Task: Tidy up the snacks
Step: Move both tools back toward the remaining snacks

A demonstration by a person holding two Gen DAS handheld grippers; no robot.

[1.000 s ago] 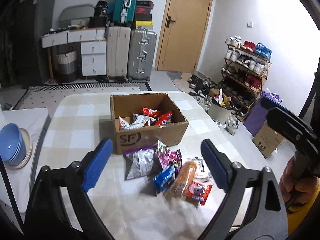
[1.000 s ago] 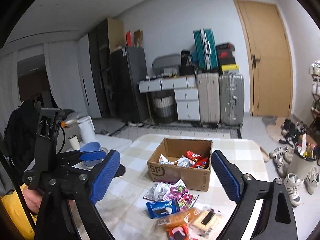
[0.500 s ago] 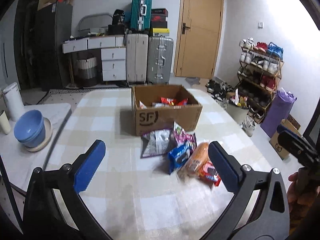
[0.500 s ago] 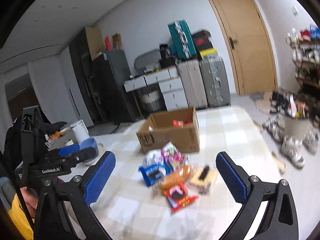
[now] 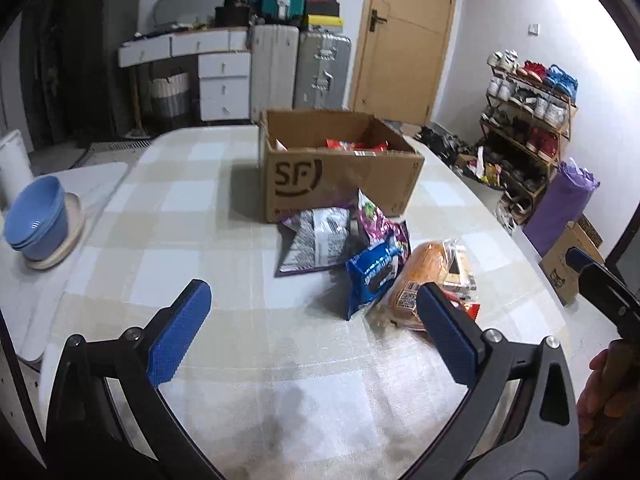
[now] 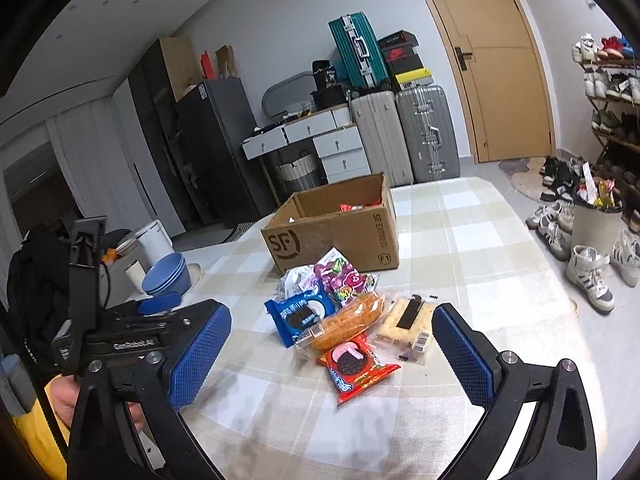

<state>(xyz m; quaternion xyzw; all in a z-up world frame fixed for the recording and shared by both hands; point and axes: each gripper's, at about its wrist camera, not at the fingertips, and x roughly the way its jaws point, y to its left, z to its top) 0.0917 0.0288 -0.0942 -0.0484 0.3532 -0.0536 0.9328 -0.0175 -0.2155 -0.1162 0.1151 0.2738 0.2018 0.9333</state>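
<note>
From the left wrist camera, the left gripper hangs above the checked table with its blue-padded fingers spread wide and nothing between them. Ahead stands an open cardboard box with red packets showing over its rim. Just in front of the box lies a loose heap of snacks: a silver-and-purple bag, a purple candy bag, a blue cookie pack and an orange bread loaf in clear wrap. A stack of blue bowls sits far left.

From the right wrist camera, the right gripper is likewise spread wide and empty above the table. The heap lies between its fingers in the view: the blue cookie pack, the bread loaf, a red cookie pack nearest the camera, and a pale wrapped cake to the right. The box stands beyond them.
</note>
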